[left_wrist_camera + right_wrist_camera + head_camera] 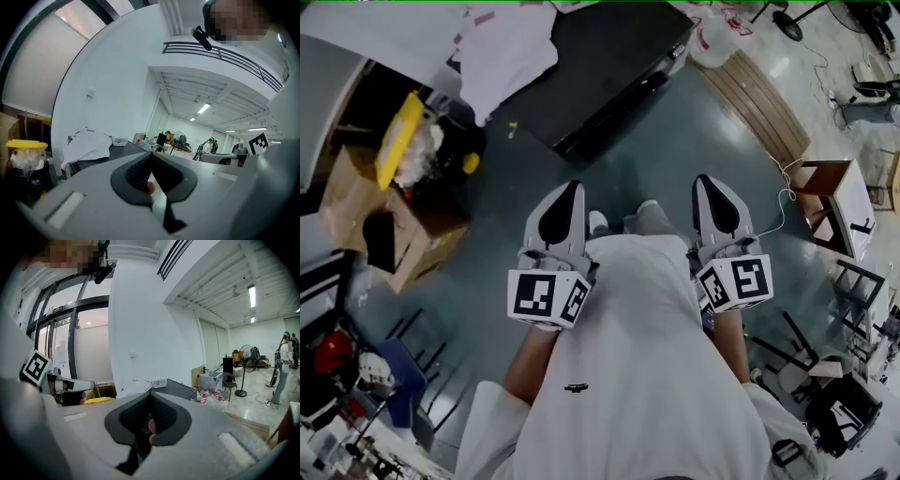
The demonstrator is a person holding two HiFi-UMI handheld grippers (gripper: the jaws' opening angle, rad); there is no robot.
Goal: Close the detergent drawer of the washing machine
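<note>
Head view: I hold left gripper (572, 193) and right gripper (706, 186), jaws together and empty, above grey-green floor (675, 141); black table (609, 47) far.

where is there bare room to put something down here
The right part of the black table, beside the white cloth, is bare. So is the floor between the table and the wooden board. It is crowded at the left round the cardboard box and at the right among the chairs.

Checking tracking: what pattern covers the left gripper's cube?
Black-and-white square markers; best in head view.
</note>
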